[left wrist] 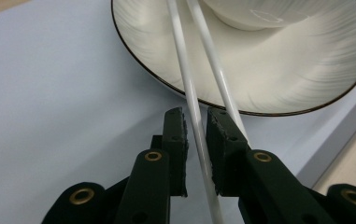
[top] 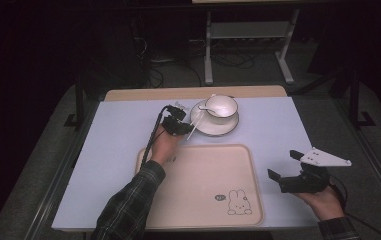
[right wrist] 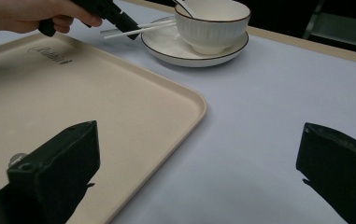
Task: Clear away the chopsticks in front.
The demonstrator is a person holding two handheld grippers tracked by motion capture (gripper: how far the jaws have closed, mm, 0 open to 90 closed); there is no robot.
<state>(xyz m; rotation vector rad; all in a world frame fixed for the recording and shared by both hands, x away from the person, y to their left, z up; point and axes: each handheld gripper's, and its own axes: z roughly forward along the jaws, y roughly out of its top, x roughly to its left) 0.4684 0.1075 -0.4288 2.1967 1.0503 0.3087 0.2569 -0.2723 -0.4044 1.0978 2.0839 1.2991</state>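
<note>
Two white chopsticks lean side by side on the saucer's rim.

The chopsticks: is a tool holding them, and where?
The left tool has one white chopstick between its jaws near its lower end; the second lies beside. The right tool holds nothing.

hidden: chopsticks lower ends, behind claw | cut off: plate top, bowl top

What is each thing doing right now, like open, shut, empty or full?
Left gripper: jaws nearly shut around one white chopstick.
Second chopstick: outside the jaws, resting on the saucer.
Right gripper: open, empty.
Bowl: upright on the saucer, spoon inside.
Tray: empty.
</note>
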